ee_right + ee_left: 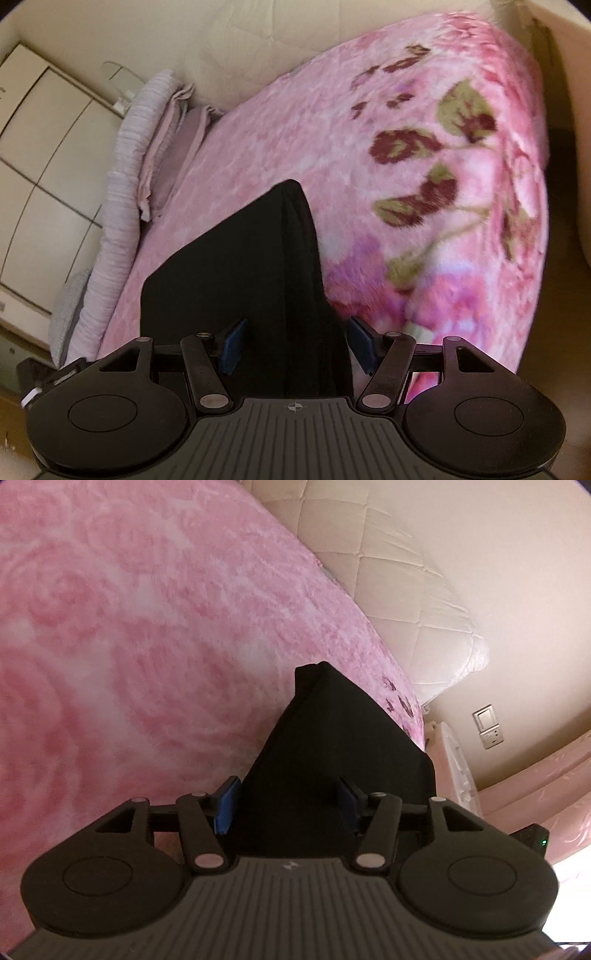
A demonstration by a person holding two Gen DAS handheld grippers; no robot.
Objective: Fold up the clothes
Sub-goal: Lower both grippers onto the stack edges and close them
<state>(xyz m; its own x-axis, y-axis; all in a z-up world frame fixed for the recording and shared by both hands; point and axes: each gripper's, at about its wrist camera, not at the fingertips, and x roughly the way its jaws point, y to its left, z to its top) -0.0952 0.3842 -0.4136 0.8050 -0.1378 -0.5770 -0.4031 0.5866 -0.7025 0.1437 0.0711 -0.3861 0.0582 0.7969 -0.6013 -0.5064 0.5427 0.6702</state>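
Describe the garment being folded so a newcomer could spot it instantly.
Start at the bed's pink floral blanket. Near its close edge lies the black garment, between both open grippers. It is the only plain dark thing on the patterned pink.

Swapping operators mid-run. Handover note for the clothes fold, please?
Left gripper: jaws wide open, black garment between the pads, not pinched.
Right gripper: also open, the same black garment between its pads, loose.
Garment lies on the pink floral blanket on the bed, with a folded edge showing in both wrist views.
Done: looks like at least one fold is laid down and let go.
Left: check how compact it is; the full outline is out of view. Further folds or smoothing may be needed.
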